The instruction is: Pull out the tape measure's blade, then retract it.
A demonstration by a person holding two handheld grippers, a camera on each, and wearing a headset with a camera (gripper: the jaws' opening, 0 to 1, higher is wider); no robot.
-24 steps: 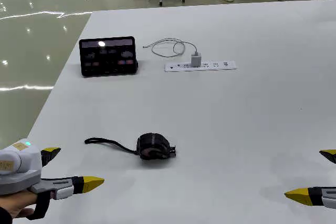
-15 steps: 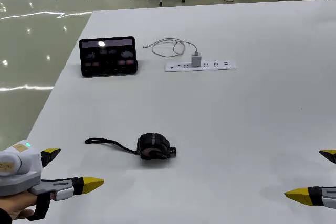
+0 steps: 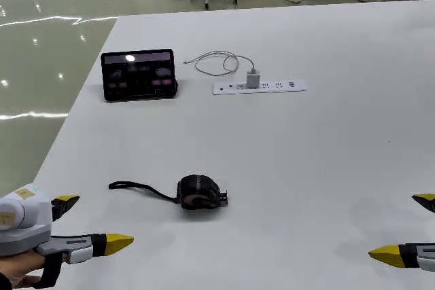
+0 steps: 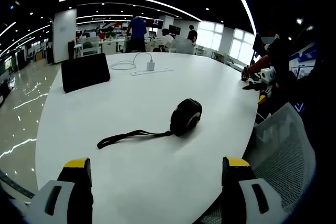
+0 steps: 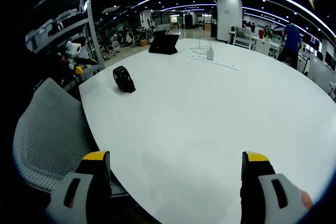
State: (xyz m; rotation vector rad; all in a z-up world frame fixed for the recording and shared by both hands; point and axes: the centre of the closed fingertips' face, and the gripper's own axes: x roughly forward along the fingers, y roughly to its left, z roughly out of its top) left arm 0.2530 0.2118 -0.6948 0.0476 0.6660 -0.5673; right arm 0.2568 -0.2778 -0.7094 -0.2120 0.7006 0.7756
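Jaws: both pairs stand wide apart with nothing between them. Your left gripper (image 3: 94,220) sits at the near left edge of the table (image 3: 306,147), and your right gripper (image 3: 401,227) is at the near right.

Task item: the tape measure (image 3: 198,191) lies on the table between the two grippers. It is nearer the left one and touches neither. Its wrist strap (image 3: 139,188) trails out to the left. No blade is drawn out, so judge the task as not yet begun.

Risks:
- The case is small and rounded and the tabletop is smooth. If you nudge it with one jaw before the other closes, it will likely skate or spin away.
- The blade tip appears to face right, and it is too small to make out clearly. A shallow pinch there could slip off.
- If you pull the blade without pinning the case, the whole unit will drag along.
- The loose strap could end up under a jaw and spoil your grip on the case.
- If you let go of an extended blade, it may whip back.

Count:
- grippers, two
- tape measure, one
- strap, one
- tablet (image 3: 138,73), one, standing at the far left
- power strip (image 3: 262,86), one
- charger (image 3: 253,77), one, plugged into the strip
- cable (image 3: 214,62), one, coiled
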